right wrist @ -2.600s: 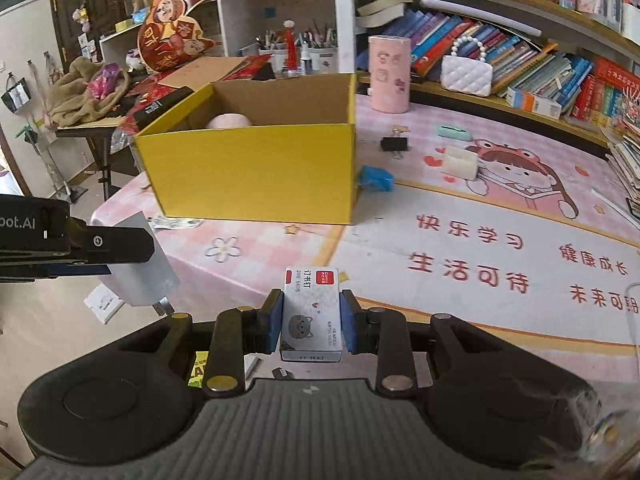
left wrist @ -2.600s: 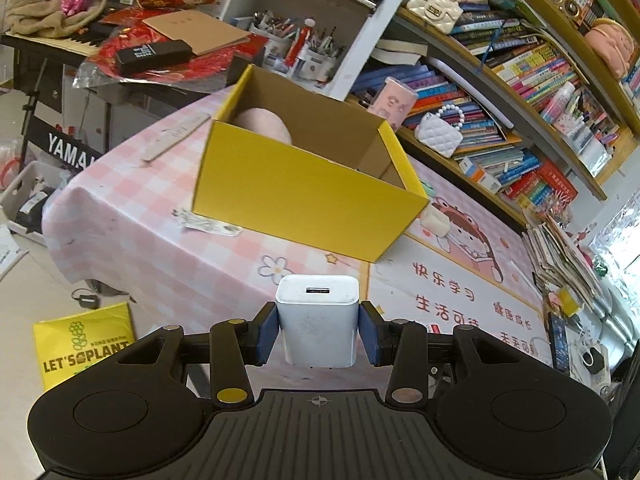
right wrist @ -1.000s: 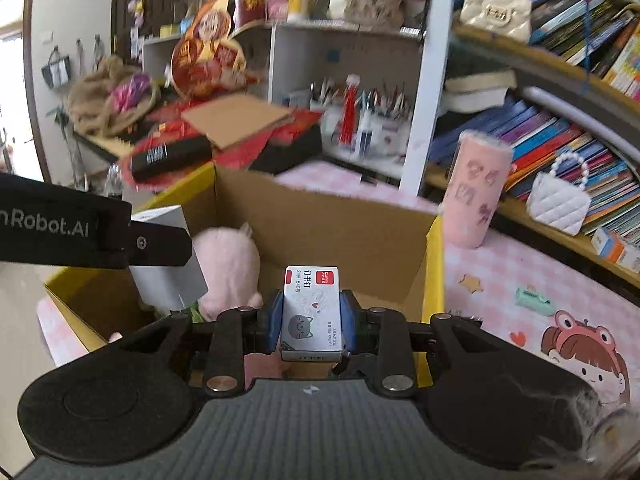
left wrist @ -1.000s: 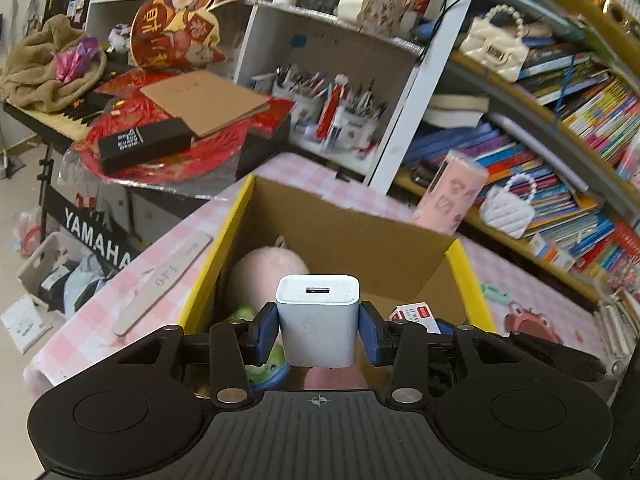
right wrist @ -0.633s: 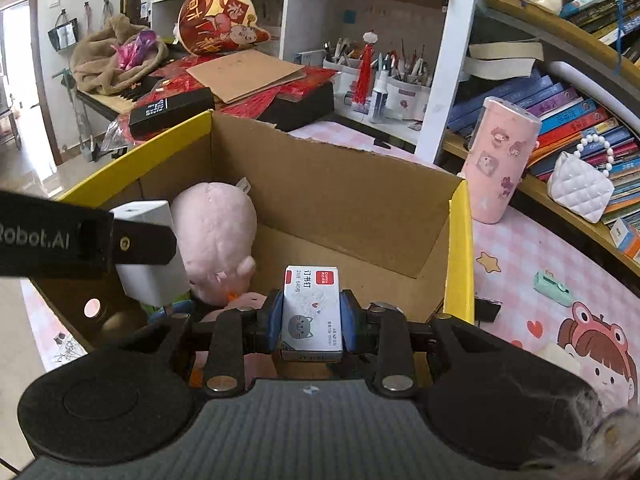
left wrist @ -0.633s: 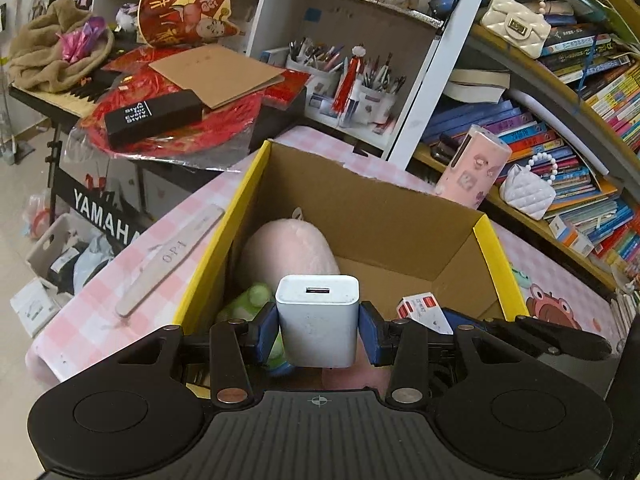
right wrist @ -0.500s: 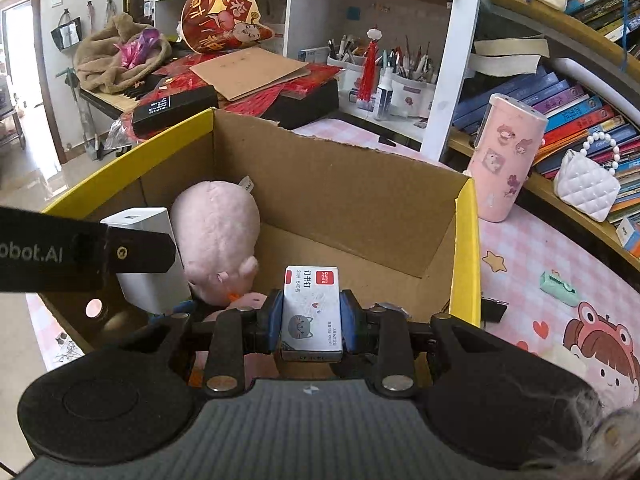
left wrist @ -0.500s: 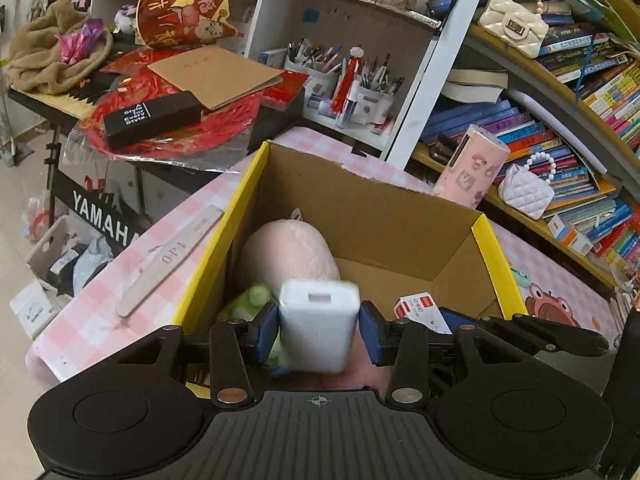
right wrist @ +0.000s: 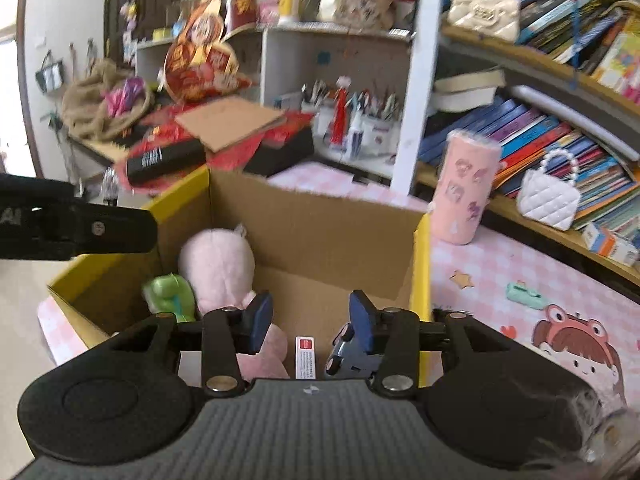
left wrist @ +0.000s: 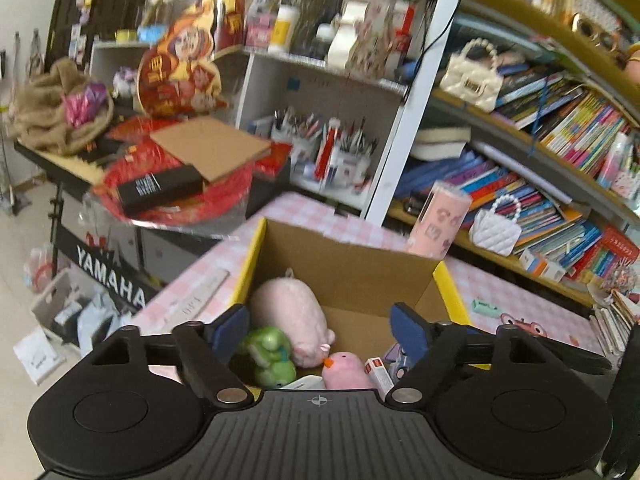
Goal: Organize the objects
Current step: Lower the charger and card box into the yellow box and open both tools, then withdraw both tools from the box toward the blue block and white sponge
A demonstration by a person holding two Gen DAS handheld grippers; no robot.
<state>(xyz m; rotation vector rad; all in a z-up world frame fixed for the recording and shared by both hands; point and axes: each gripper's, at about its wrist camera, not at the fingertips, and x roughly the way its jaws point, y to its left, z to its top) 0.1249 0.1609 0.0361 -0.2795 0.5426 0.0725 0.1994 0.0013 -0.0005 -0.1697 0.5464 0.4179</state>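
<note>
Blue pads (left wrist: 230, 326) of the left gripper (left wrist: 318, 330) have just spread wide, empty; the right gripper (right wrist: 306, 320) has just parted too. Below, the charger (left wrist: 302, 382) and small carton (right wrist: 305, 356) lie inside the yellow box (right wrist: 422, 264) beside a pink plush (right wrist: 216, 264).

We see only a white corner of the charger (left wrist: 305, 381) in the box (left wrist: 348, 264); the left gripper's body covers the rest. The staple box (right wrist: 305, 357) and toy car (right wrist: 347, 354) are partly hidden behind the right gripper's body. Shelf items (right wrist: 360, 112) are too blurred to name.
</note>
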